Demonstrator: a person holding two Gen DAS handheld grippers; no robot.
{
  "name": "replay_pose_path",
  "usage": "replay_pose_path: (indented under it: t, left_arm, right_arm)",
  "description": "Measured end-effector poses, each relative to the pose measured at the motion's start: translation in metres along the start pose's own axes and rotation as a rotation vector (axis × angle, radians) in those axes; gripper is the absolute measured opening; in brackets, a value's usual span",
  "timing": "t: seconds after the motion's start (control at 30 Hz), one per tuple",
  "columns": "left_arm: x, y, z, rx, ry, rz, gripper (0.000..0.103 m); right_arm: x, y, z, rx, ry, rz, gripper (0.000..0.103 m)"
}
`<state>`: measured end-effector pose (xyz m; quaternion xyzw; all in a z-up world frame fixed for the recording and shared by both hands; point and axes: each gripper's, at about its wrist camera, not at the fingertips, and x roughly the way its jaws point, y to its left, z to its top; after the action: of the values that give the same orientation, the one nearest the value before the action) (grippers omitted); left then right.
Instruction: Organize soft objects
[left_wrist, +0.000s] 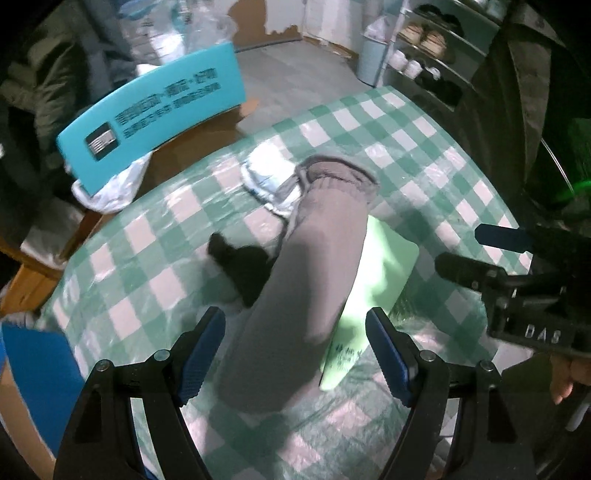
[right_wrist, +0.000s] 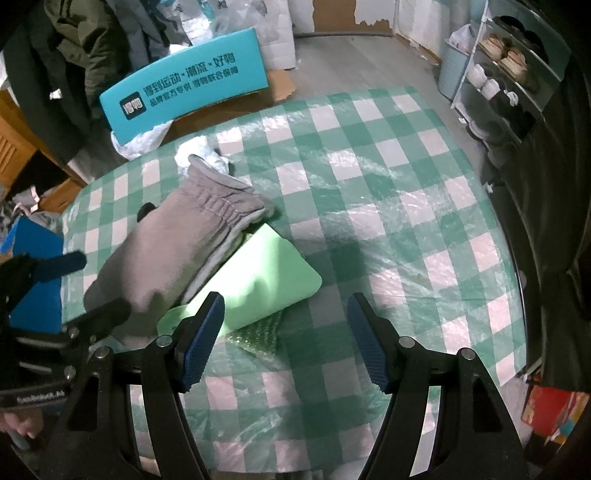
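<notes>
Green-and-white checked plastic covers the tabletop, and on it lies a folded grey garment with a gathered elastic band at its far end. It rests partly on top of a pale green padded pouch, which pokes out from under its right side. A small black cloth lies just beside the garment on the left, and a crumpled white-and-blue fabric sits at its far end, touching the band.

Above the garment's near end hovers the left hand-held gripper, its jaws spread wide on either side with nothing pinched. To its right, the right hand-held gripper hangs over the pouch's near corner, jaws also apart and empty.

Beyond the tabletop stands a teal box with printed lettering.
</notes>
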<state>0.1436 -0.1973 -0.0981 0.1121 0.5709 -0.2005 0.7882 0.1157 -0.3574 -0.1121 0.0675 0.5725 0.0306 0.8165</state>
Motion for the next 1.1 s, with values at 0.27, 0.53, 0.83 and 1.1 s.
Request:
replay_pose_path:
  t: [0.27, 0.53, 0.83, 1.1]
  left_arm:
    - [0.027, -0.012, 0.016, 0.071, 0.045, -0.006, 0.08]
    - [0.048, -0.009, 0.022, 0.059, 0.072, -0.031, 0.08]
    - [0.04, 0.0, 0.017, 0.014, 0.017, -0.062, 0.02]
    - [0.009, 0.01, 0.01, -0.053, -0.028, -0.122, 0.017]
  right_arm:
    - [0.019, -0.004, 0.004, 0.019, 0.035, -0.011, 0.069]
    - [0.029, -0.01, 0.012, 0.05, 0.047, -0.023, 0.069]
    - [0.037, -0.009, 0.013, 0.048, 0.073, -0.029, 0.069]
    - [0.039, -0.005, 0.009, 0.029, 0.082, -0.037, 0.069]
